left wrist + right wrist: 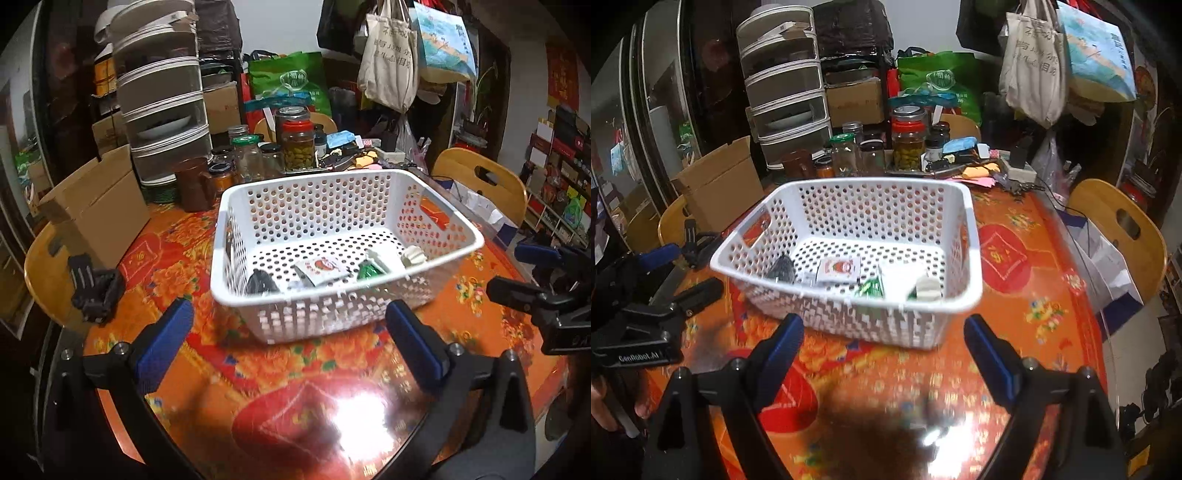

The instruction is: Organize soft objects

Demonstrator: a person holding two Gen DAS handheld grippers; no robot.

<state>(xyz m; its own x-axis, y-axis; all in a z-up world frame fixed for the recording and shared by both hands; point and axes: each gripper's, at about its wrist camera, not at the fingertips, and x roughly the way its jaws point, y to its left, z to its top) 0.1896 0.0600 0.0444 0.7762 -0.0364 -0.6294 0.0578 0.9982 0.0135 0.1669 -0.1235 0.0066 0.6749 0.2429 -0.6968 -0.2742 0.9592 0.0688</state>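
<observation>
A white perforated basket [458, 229] stands on the orange flowered table; it also shows in the right wrist view [967, 206]. Inside lie a dark soft item [260, 282], a white packet with a red picture [321, 268], a green-and-white packet [371, 267] and a cream piece [413, 255]. The right wrist view shows the same dark item [781, 269], packet [838, 269], green packet [871, 286] and cream piece [927, 288]. My left gripper [291, 328] is open and empty, just in front of the basket. My right gripper [882, 341] is open and empty, also in front of the basket.
Glass jars [297, 144] and a brown mug [195, 184] crowd the table's far side behind the basket. A cardboard box [96, 206] and stacked drawers [162, 110] stand at the left. Wooden chairs [1123, 225] flank the table. A black clamp [94, 286] lies left.
</observation>
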